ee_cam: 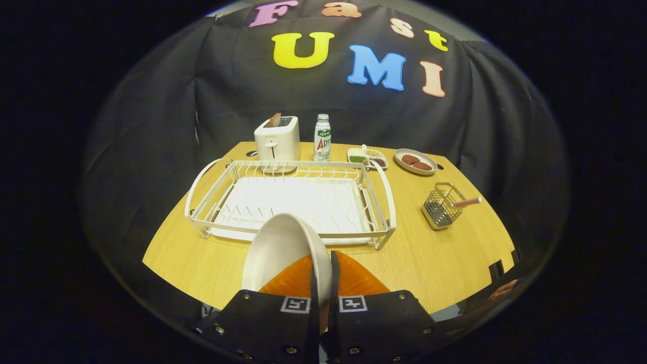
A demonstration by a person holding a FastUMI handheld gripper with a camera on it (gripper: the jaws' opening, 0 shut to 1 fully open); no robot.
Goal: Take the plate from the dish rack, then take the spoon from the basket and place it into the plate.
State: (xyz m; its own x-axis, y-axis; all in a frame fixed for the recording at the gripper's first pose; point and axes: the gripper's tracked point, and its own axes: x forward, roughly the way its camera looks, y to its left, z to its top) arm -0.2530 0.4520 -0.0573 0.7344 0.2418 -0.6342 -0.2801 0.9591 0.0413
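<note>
Hand-held gripper (323,275) clamps plate (280,250) rim; spoon (466,202) sits in basket (442,207).

Fingers (303,283) hide the plate's (278,247) lower rim — spoon (467,201) bowl hidden in basket (442,207).
</note>
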